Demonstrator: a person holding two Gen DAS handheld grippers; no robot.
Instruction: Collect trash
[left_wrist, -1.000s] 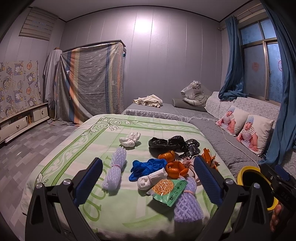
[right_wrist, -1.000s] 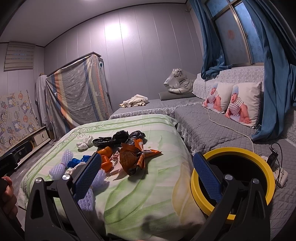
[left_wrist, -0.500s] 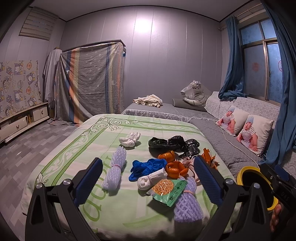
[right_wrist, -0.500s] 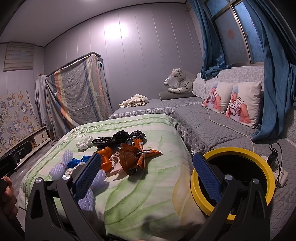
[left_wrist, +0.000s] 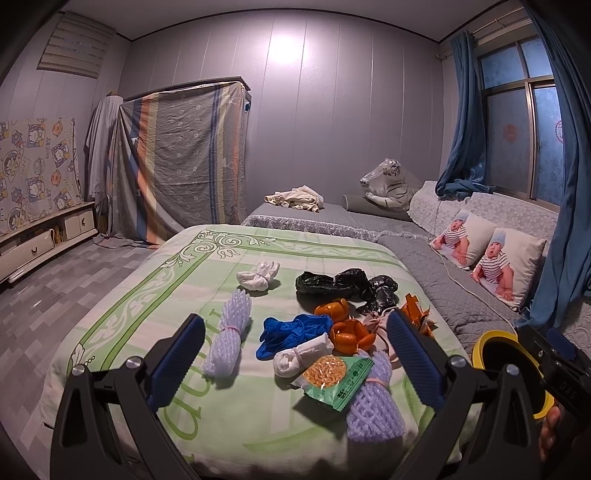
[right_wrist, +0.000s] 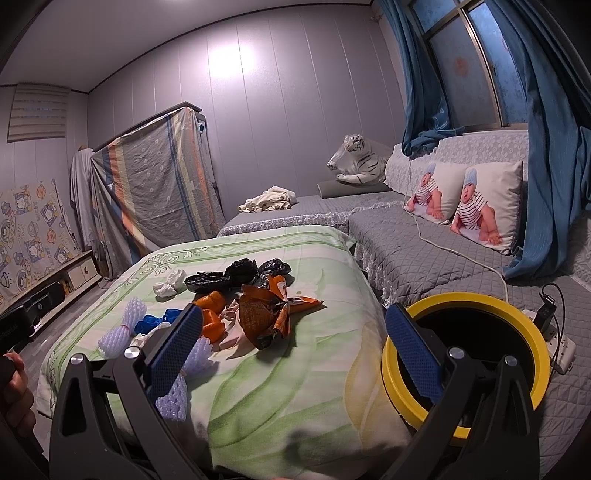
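Observation:
Trash lies scattered on a green patterned bedspread (left_wrist: 147, 295): a green snack packet (left_wrist: 338, 378), purple foam nets (left_wrist: 227, 341), a blue glove (left_wrist: 291, 332), orange peel (left_wrist: 347, 330), black bags (left_wrist: 343, 282), white wads (left_wrist: 258, 277) and an orange wrapper (right_wrist: 269, 314). My left gripper (left_wrist: 295, 362) hovers open just short of the packet, empty. My right gripper (right_wrist: 295, 354) is open and empty too, over the bed's near right corner. A yellow-rimmed black bin (right_wrist: 480, 354) stands right of the bed, behind the right finger.
A grey quilted couch (right_wrist: 424, 251) with two baby-print pillows (right_wrist: 480, 199) runs along the right under blue curtains. A power strip (right_wrist: 557, 339) and cable lie beside the bin. A toy tiger (left_wrist: 388, 184), a draped wardrobe (left_wrist: 177, 158) and a low cabinet (left_wrist: 44, 236) stand farther off.

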